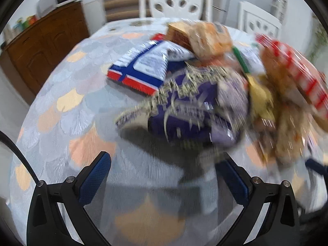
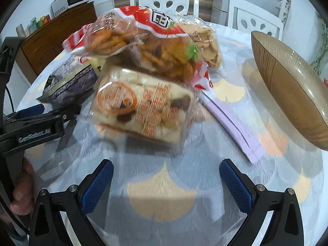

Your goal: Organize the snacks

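A heap of snack bags lies on the table. In the left wrist view my left gripper (image 1: 165, 177) is open and empty, just short of a blurred purple bag (image 1: 190, 106). Behind that bag lie a blue, white and red bag (image 1: 143, 67) and a clear bag of crackers (image 1: 205, 39). In the right wrist view my right gripper (image 2: 166, 181) is open and empty in front of a clear pack of puffed rice snacks (image 2: 143, 106). A red-topped bag of orange crackers (image 2: 147, 47) rests on that pack. A flat lilac packet (image 2: 231, 119) lies to the right.
A brown ribbed bowl (image 2: 291, 86) stands at the right of the round table with its patterned cloth (image 2: 164, 201). A hand (image 2: 22, 184) holds the left tool's black frame (image 2: 34, 129) at the left edge. White chairs (image 2: 166, 2) and a wooden cabinet (image 1: 41, 47) stand behind.
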The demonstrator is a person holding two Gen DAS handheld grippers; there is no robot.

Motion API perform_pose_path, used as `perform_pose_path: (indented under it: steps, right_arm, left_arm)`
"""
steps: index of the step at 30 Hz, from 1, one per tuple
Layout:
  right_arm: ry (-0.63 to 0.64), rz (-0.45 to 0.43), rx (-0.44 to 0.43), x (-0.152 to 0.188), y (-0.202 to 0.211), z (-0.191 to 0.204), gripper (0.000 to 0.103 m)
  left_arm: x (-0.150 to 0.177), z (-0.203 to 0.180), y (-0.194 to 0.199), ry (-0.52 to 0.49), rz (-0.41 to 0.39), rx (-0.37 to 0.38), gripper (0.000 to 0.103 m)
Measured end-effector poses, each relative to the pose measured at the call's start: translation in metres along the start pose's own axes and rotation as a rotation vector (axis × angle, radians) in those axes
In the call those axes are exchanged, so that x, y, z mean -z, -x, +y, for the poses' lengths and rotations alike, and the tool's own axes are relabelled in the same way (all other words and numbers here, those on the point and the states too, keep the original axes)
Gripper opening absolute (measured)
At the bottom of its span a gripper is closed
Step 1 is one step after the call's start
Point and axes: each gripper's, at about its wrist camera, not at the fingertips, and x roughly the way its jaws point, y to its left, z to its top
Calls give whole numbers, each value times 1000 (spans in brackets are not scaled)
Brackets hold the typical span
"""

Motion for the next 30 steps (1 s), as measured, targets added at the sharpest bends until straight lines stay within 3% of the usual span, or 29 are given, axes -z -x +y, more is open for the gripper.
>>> perform_pose_path:
  steps: [2,6,8,14,20,27,30]
  right_arm:
    - [26,6,-13,12,5,2,103]
    - [52,-23,-25,41,25,7,103]
    - [54,-61,-31,49,36,2,103]
    - [24,-231,-100,57,77,-16,103]
    - [33,-193,-101,58,76,-31,103]
    - [168,-181,-114,15,73,-23,103]
    - [152,-178,-156,3,64,-21,103]
  left_arm:
    - [12,5,12,-24,21,55,103]
    - [31,21,35,11,14,303,102]
    - [31,25,43,42,0,362,102]
    - [5,27,53,54,-37,369,102]
    - [-16,15,50,3,-61,352,102]
    - [-37,13,29,-28,-79,352,102]
    - [-36,13,22,-13,-105,370,102]
